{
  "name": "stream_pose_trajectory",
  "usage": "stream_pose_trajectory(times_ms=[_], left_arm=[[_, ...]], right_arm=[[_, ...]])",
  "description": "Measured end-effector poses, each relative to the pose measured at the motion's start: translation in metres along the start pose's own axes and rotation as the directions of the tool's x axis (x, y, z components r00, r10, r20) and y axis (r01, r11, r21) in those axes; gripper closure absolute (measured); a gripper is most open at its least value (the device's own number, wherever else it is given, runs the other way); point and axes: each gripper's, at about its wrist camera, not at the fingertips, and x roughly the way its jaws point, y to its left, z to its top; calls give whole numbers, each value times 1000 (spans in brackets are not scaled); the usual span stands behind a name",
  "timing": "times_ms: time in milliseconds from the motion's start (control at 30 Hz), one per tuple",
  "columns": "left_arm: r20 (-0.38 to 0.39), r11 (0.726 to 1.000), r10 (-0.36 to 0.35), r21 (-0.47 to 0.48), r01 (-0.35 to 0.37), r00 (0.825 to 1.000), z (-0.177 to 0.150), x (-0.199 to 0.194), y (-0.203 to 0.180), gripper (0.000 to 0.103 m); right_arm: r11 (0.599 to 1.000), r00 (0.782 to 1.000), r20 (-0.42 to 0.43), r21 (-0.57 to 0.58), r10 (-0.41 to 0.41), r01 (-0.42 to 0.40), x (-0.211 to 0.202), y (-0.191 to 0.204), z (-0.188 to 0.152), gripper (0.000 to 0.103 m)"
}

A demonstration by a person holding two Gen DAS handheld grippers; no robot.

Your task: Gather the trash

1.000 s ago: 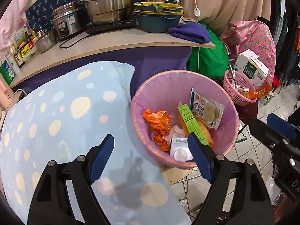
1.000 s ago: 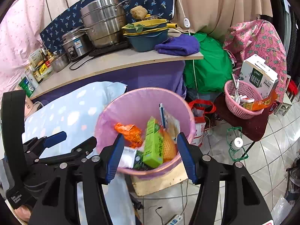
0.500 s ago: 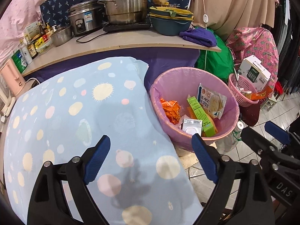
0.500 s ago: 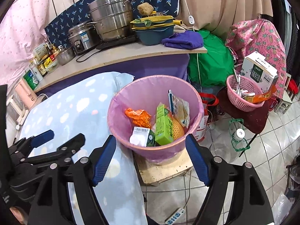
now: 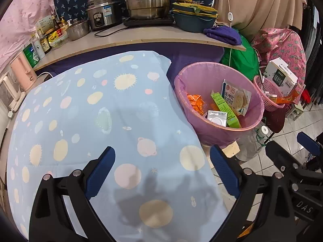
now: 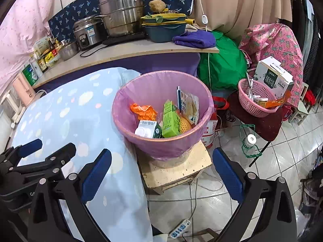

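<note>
The pink-lined bin (image 6: 161, 121) sits on a small wooden stool (image 6: 175, 173) just beside the blue spotted cloth (image 5: 97, 121), and the trash is already in it: an orange wrapper (image 6: 143, 110), a green carton (image 6: 170, 119), a noodle packet (image 6: 189, 105) standing against the far wall, and a white-lidded pack (image 6: 145, 129) near the front rim. The left gripper (image 5: 161, 169) hangs over the cloth and the right gripper (image 6: 161, 173) over the stool's front edge; both sets of jaws have just been opening, stand wide, and hold nothing. The main risk, as I judge it, is the bin's perch: the stool is little wider than the bin's base, so a knock from either gripper on the rim could tip it and spill the contents onto the tiled floor (image 6: 282, 171). The packet and carton stand tall and could topple out if the liner is tugged. Around it, a power strip (image 6: 180, 228) and its cable lie on the floor below the stool, a plastic bottle (image 6: 249, 142) stands just to the right, and a pink basket (image 6: 255, 102) rests on a dark seat farther right. Behind, the worktop (image 6: 129, 50) carries steel pots (image 6: 121, 12), a rice cooker (image 6: 86, 32) and stacked basins (image 6: 165, 27), well apart from the bin.
</note>
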Motion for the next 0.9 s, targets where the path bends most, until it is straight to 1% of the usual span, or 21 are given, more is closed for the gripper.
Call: stream_pose_trajectory(times_ms=[200,400,733,900], left_arm=[[-3,999,35,-8,-35,999,-10,-8,-1,12],[-16,998,48,-37,-49,999,-22,-16,3,12],[-22,991,113,-72,-114,993,-39,-30,12,12],[-27,990,118,-78,-120,993,-42,-34,15,12]], right_arm=[[1000,1000,-7,-27,-2,1,-3,3,-12,6],[998,1000,-1,-55,1,-1,-12,6,-19,6],[994,1000,12,-109,16,-15,-20,14,-23,6],[992,1000,10,-122,16,-15,-23,15,-25,6]])
